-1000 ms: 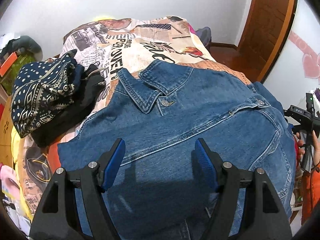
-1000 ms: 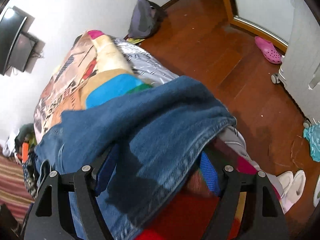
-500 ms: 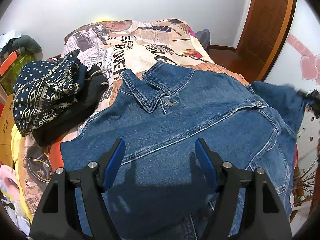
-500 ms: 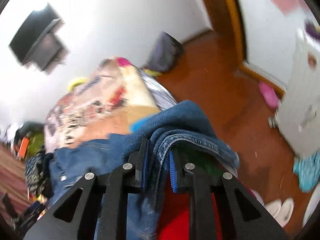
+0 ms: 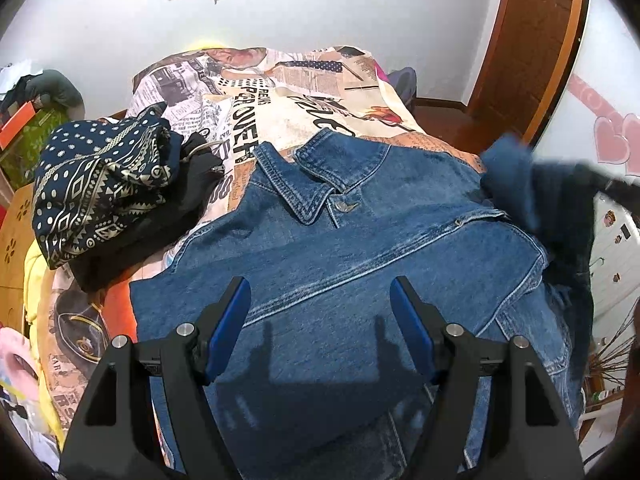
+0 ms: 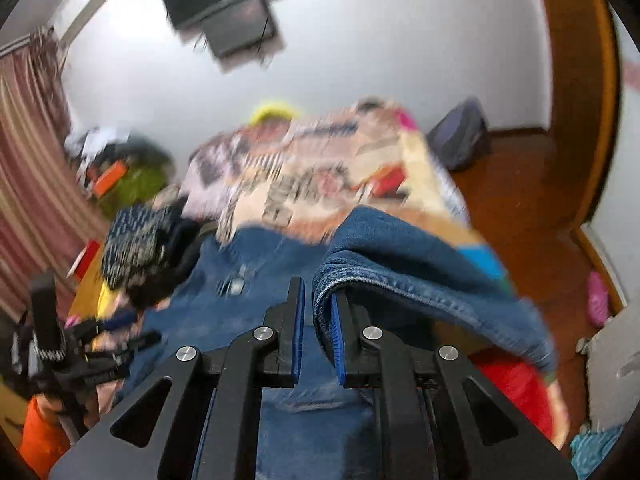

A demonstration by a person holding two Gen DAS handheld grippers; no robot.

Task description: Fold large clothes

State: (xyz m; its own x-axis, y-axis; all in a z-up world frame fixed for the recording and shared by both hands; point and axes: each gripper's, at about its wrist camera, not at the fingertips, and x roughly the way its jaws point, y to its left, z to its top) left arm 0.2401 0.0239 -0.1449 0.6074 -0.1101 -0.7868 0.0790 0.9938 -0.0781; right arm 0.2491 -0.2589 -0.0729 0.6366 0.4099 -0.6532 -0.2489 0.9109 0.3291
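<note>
A blue denim jacket lies front up on the bed, collar toward the far wall. My left gripper is open and empty, hovering over the jacket's lower body. My right gripper is shut on the jacket's right sleeve and holds it lifted above the jacket body. In the left wrist view the raised sleeve shows blurred at the right edge.
A folded navy patterned garment on black clothes lies left of the jacket on the newspaper-print bedspread. A wooden door and wood floor are to the right. A grey bag sits by the wall.
My right gripper closed on the sleeve, lifted it and swung it leftward over the jacket. My left gripper stayed open over the jacket, nearly still.
</note>
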